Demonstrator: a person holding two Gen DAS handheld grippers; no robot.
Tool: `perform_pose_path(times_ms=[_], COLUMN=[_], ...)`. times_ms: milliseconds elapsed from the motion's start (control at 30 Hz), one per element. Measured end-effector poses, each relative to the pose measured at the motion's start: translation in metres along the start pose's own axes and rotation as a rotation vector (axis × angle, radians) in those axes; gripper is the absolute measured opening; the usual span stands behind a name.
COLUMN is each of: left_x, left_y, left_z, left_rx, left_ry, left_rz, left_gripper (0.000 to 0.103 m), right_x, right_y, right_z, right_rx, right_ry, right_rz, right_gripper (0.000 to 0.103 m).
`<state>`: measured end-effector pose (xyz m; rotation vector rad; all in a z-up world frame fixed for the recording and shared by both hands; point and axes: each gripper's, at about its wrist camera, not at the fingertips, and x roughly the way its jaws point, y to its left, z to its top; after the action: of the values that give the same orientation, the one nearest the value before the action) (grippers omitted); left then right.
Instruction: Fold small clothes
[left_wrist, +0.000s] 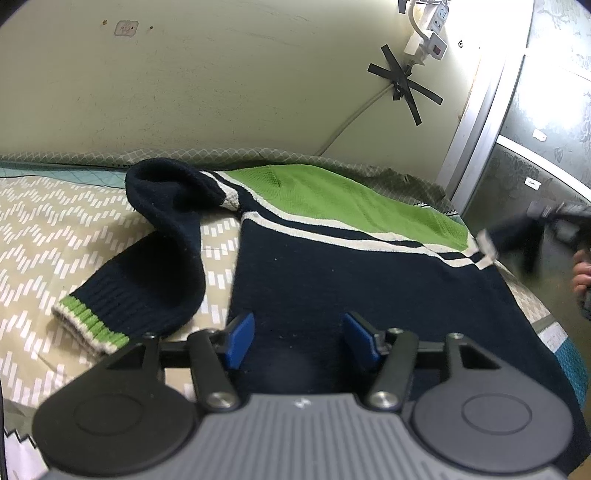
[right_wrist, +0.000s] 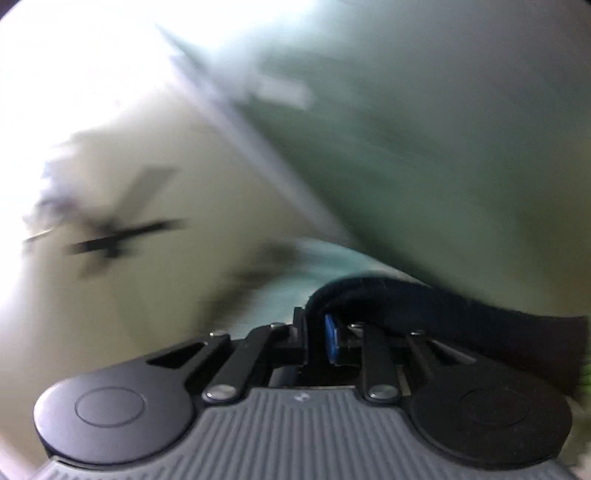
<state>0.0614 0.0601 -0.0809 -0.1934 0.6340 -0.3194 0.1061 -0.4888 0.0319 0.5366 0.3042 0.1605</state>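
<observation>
Sleeve (right_wrist: 424, 299) folding is underway, dark knit pinched in the right gripper (right_wrist: 325, 338); left gripper (left_wrist: 299, 338) is held wide over the sweater (left_wrist: 332, 266); next, the sleeve should be carried across.

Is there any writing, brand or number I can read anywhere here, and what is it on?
No text can be read for certain.
Small plate on the wall: faint marks, too small to read.
Grey gripper body: a tiny white logo mark, no letters legible.
Power strip: no readable label.
Sweater: stripes only, no words.
Right wrist view: too blurred.
</observation>
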Motion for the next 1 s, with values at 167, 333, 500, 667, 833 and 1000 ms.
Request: perform_pose_path(times_ms=[167,333,500,667,833,1000], left_x=[0.001,0.0,0.0,0.0,0.0,-0.001], left_y=[0.001,-0.001,-0.001,0.0,0.001,0.001], left_z=[0.001,0.0,0.0,0.001,0.001,0.001], left_rx=[-0.009,-0.001,-0.007,-0.012,-0.013,-0.014], left_ry=[0.002,0.001,0.0,0.001,0.0,-0.001], left_rz=[-0.012,-0.007,-0.015,-0.024,-0.026,-0.028], left_gripper=[0.059,0.059,0.061,0.063,0.063,0.063], right_x=[-0.053,-0.037,-0.031,-0.039,-0.004,0.055], right_y=[0.137,0.164,0.146,0.131,0.142,0.175], right_z=[-0.091,-0.194,-0.151,-0.11,-0.091,-0.13], right_rx=[-0.799,-1.062,-0.861,-0.744,-0.664,-0.791], right_ry=[0.086,0.382,0.383,0.34,0.357,0.552], right_rz=[0.291,0.357,0.414,0.403,0.358,0.322], right_gripper=[0.018,0.023,0.029,0.031,0.038,0.048])
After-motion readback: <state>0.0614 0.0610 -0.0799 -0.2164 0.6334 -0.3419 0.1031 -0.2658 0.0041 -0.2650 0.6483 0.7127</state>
